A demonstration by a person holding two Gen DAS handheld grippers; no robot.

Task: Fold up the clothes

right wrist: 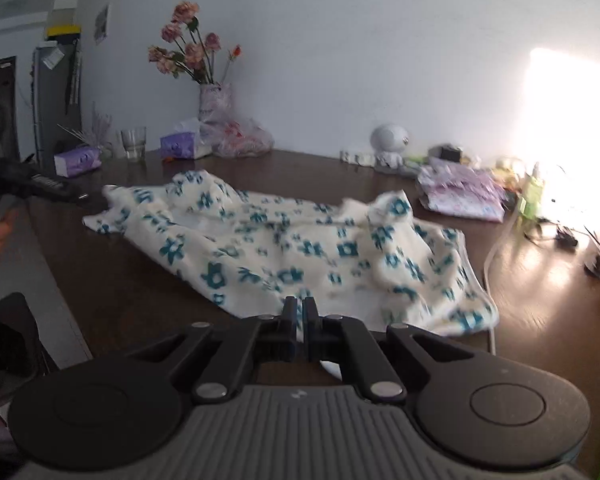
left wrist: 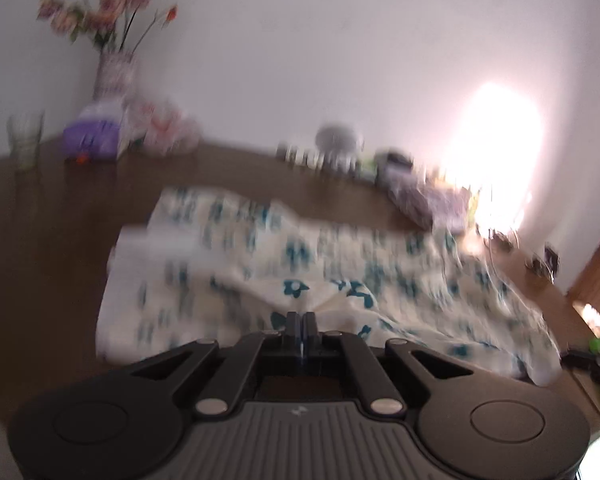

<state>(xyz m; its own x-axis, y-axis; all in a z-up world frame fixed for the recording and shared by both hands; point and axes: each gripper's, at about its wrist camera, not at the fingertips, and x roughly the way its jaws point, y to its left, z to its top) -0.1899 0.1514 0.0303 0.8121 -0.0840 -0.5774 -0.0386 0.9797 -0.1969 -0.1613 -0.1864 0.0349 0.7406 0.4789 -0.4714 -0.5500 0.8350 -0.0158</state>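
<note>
garment: we see a cream cotton garment with teal flower print [right wrist: 284, 248] lying rumpled on the dark brown wooden desk [right wrist: 132, 292], spread across its middle with several raised wrinkles and a humped corner on the right.
left gripper: our left gripper [left wrist: 302, 326] has its jaws pressed together, with the near edge of the cloth right at the tips; the blur keeps us from saying for certain that fabric is pinched, though it looks that way.
right gripper: our right gripper [right wrist: 299, 312] also has its jaws drawn close, and a strip of the printed cloth shows in the narrow gap, so we judge it is pinching the near hem.
progress: we judge the fold is barely begun. no neat crease or stacked layer shows; the cloth is still loose and uneven.
left to do: flatten it, bring edges together, and fold it down to a tidy shape.
surroundings: a vase of pink flowers [right wrist: 214, 96], a purple tissue pack [right wrist: 180, 146] and a folded pale pink cloth [right wrist: 460, 196] sit near the desk's far edge, apart from the garment.
</note>
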